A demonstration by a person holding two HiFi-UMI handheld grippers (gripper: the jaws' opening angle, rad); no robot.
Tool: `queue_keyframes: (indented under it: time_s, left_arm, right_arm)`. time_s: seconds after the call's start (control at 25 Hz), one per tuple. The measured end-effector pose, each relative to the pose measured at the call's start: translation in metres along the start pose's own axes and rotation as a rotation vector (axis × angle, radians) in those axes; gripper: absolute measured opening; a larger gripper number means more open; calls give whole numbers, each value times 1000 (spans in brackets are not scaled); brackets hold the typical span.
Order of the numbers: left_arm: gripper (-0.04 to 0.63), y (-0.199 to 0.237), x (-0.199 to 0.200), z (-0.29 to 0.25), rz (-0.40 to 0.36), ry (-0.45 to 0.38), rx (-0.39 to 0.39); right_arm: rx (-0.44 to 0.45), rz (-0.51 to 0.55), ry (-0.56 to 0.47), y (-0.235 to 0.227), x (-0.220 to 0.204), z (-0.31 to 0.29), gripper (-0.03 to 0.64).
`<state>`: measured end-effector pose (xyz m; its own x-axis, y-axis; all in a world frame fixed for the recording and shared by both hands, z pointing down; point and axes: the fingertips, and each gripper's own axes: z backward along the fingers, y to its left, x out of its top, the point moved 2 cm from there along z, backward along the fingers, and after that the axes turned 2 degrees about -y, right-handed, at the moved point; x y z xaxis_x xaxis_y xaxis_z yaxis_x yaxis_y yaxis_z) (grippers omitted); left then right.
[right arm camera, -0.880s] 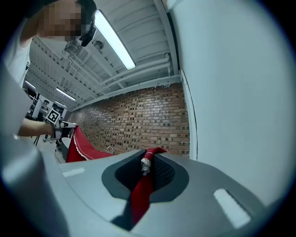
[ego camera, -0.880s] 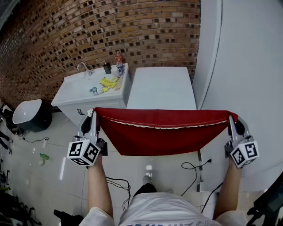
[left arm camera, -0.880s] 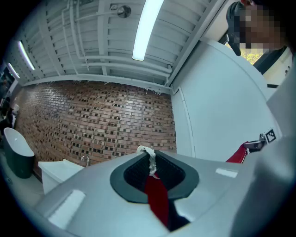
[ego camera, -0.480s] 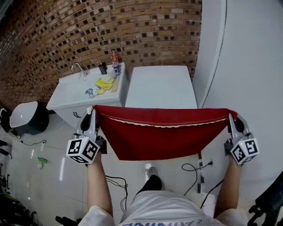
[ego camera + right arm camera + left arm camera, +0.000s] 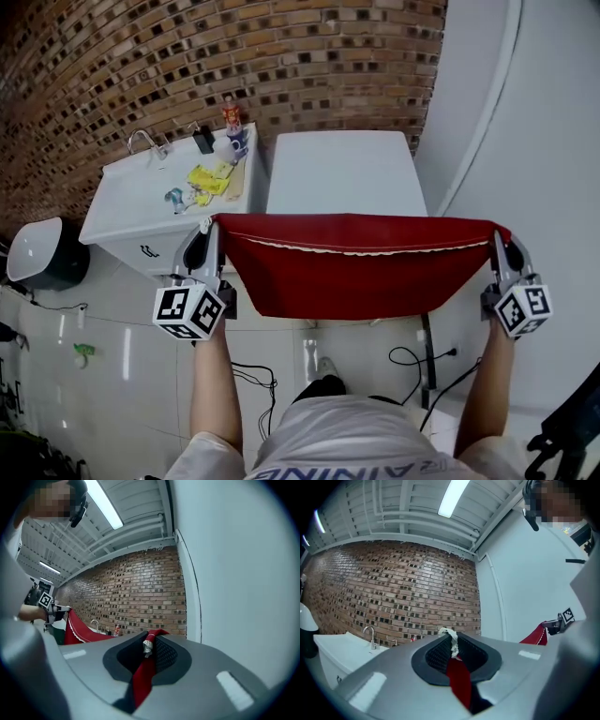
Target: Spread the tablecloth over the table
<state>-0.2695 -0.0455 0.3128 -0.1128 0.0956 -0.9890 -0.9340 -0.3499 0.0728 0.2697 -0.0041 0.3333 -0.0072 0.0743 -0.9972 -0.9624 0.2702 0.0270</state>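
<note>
Red tablecloth (image 5: 361, 277), white lace edge; white table (image 5: 342, 173) at twelve o'clock; brown, dark-speckled brick wall (image 5: 141, 66) at eleven.

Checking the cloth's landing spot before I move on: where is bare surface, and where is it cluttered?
The white table, between the sink counter and the white wall, shows a bare top beyond the red tablecloth. The counter's right end is crowded: yellow items, bottles. Cables cross the floor below.

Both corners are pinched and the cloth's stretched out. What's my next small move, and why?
The tablecloth hangs stretched between the left gripper and right gripper at the near end of the table, whose top is uncovered. So I'd probably carry both forward over it, jaws shut and level.
</note>
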Motion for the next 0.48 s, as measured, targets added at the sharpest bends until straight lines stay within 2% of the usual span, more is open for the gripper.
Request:
queue_keyframes:
  time_s: [0.48]
  left_arm:
    - [38,29,-18,-86,10,37,-26]
  right_arm:
    - [-28,-41,41,-34,-11,-102,25]
